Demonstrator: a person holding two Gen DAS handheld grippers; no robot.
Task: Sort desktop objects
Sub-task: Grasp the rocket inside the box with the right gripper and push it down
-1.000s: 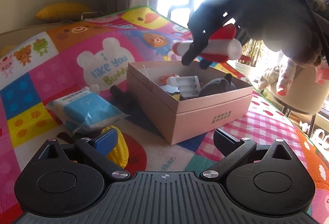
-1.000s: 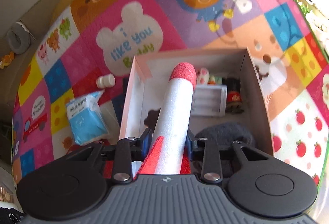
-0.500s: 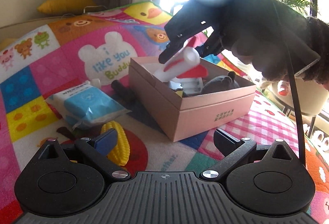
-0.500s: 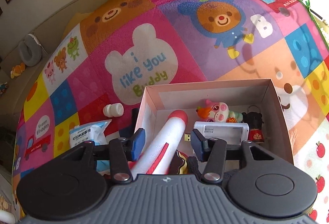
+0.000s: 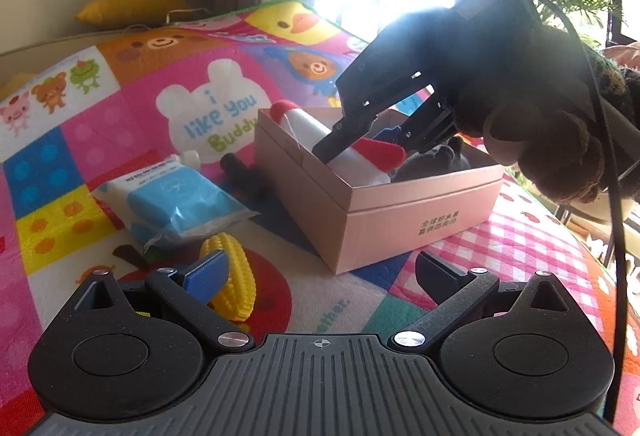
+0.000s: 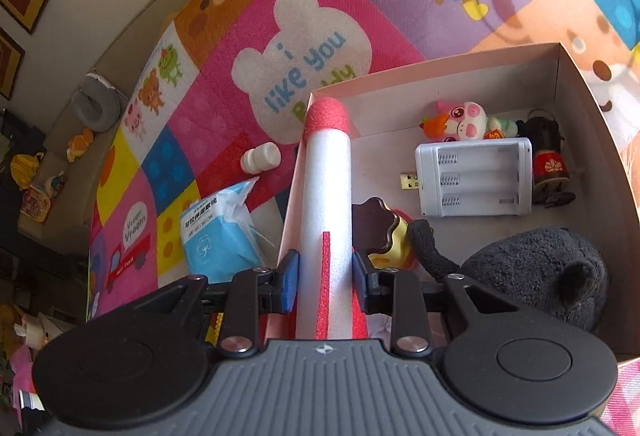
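Note:
A white foam rocket (image 6: 326, 176) with a red nose and red fins lies slanted in the pink box (image 6: 592, 108), its nose resting on the box's left rim. My right gripper (image 6: 325, 276) straddles the rocket's tail; its jaws are closing and the blue pads press the foam on both sides. In the left wrist view the rocket (image 5: 316, 132) pokes over the box (image 5: 400, 220) rim, with the right gripper (image 5: 360, 140) reaching in from the right. My left gripper (image 5: 322, 268) hangs open and empty over the mat, next to a yellow toy corn (image 5: 236, 276).
Inside the box lie a white battery holder (image 6: 476, 180), a pig toy (image 6: 460, 120), a grey plush (image 6: 536, 272) and a brown-yellow toy. On the mat left of the box lie a blue wipes pack (image 6: 220, 236), a small white bottle (image 6: 260, 158) and a dark object (image 5: 236, 166).
The right gripper sank into the box with the rocket, spread its jaws half a second ago, and now has them against the foam again. The left gripper stayed still.

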